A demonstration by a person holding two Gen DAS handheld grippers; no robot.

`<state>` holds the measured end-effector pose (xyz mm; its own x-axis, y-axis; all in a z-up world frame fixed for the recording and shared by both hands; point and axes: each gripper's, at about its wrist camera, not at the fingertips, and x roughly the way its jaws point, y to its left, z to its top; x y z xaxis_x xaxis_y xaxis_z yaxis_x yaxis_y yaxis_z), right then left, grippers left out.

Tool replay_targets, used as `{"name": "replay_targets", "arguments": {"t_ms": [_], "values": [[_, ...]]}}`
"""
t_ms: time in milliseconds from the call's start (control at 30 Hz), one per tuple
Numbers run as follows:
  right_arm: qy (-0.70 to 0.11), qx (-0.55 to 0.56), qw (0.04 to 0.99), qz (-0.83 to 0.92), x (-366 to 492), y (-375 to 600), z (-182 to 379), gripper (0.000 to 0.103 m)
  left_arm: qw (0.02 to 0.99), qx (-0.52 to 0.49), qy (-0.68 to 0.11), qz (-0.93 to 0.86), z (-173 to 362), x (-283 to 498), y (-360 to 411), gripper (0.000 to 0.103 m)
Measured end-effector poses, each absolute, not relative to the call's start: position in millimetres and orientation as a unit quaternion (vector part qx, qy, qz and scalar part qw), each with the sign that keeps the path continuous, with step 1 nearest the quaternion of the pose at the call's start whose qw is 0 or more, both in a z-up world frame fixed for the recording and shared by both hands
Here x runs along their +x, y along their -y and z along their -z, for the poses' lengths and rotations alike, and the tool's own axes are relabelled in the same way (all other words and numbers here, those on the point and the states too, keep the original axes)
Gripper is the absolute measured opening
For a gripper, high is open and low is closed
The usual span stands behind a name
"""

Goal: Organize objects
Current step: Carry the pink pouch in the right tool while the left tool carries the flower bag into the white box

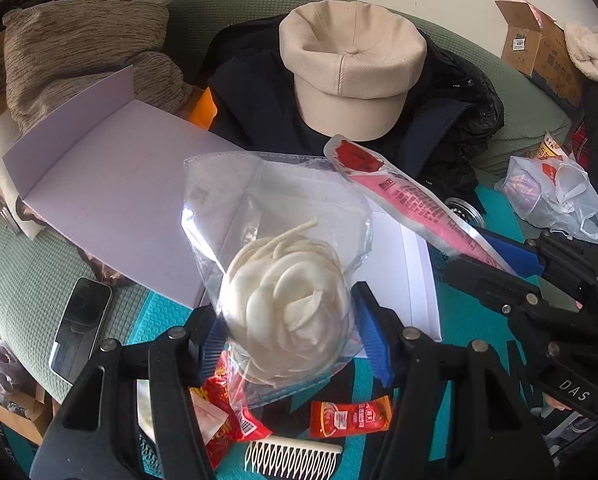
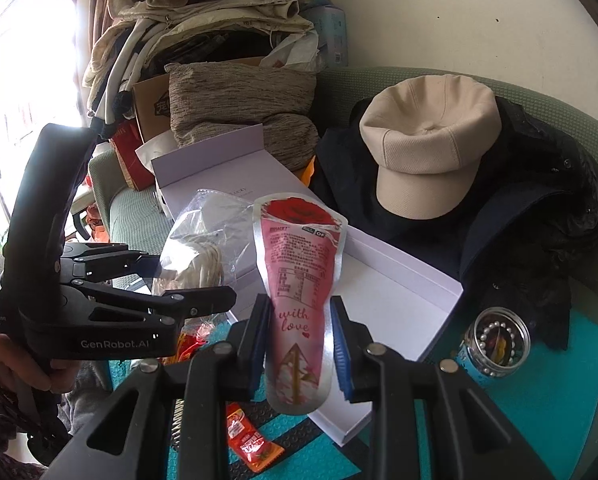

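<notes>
From the left wrist, our left gripper (image 1: 289,334) clamps a clear bag (image 1: 275,248) holding a white coil, its mouth pointing away over the lavender box (image 1: 111,184). The bag hides snack packets beneath.

From the right wrist, our right gripper (image 2: 299,354) clamps the pink pouch (image 2: 297,280) upright, rose end up; its base blurs.

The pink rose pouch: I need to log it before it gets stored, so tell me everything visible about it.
The pink rose pouch is a glossy, silver-edged foil pack, wide at the top and narrowing toward a rounded bottom, printed with a red rose, small text and "with love". The right claw pinches its narrow lower part, holding it upright and lifted over the open white box.
</notes>
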<state>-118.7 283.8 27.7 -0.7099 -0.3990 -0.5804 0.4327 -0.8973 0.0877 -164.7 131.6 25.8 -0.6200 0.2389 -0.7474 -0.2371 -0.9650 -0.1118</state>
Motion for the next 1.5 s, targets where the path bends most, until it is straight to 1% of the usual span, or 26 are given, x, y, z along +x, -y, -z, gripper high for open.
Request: {"name": "replay_targets", "arguments": {"t_ms": [567, 833, 1500], "values": [[-0.037, 0.319, 0.204, 0.925, -185.4, -297.1, -5.0, 0.028, 0.148, -0.433, -0.017, -0.889, 10.6, -258.5, -155.4, 0.057], [-0.046, 0.342, 0.193, 0.918, -212.6, -302.2, 8.5, 0.028, 0.154, -0.447, -0.033, -0.880, 33.7, -296.3, -168.9, 0.057], [-0.079, 0.417, 0.157, 0.892, -256.5, -278.5, 49.1, 0.028, 0.155, -0.495, -0.068, -0.852, 92.9, -353.8, -184.6, 0.057]]}}
